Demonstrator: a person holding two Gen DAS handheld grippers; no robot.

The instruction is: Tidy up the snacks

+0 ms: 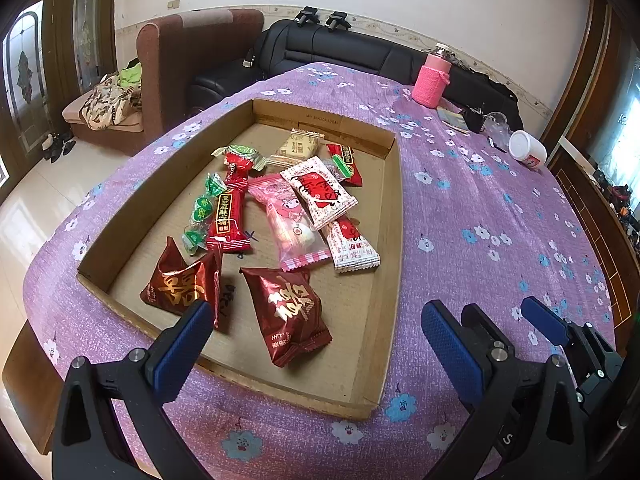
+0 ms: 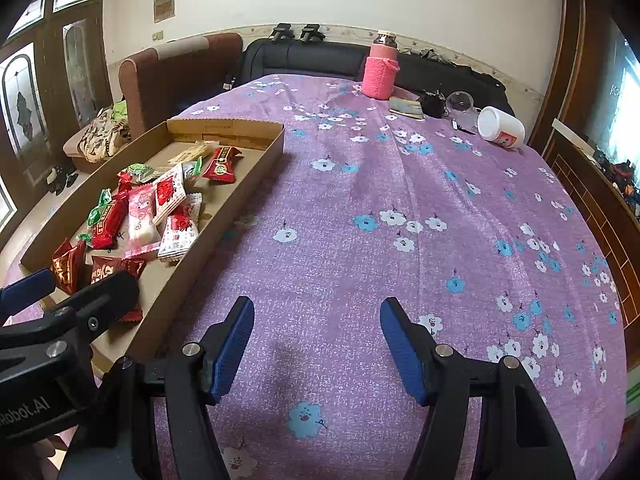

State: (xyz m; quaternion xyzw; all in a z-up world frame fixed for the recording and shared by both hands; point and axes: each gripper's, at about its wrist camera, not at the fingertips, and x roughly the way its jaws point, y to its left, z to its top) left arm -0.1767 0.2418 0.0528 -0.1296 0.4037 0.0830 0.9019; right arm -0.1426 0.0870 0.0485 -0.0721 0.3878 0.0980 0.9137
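Purple flowered tablecloth (image 2: pixel 360 208) covering table, black sofa behind. Shallow brown cardboard tray (image 1: pixel 394 216) lying on cloth, holding snacks: two dark red foil pouches (image 1: pixel 286 314), two red bars (image 1: pixel 228 216), two white-red packets (image 1: pixel 320 192), one pink packet (image 1: pixel 294 220). My left gripper (image 1: pixel 316 344) hovering over tray's near edge, jaws spread, empty. My right gripper (image 2: pixel 318 344) angling down over bare cloth beside tray, jaws spread, gripping nothing.
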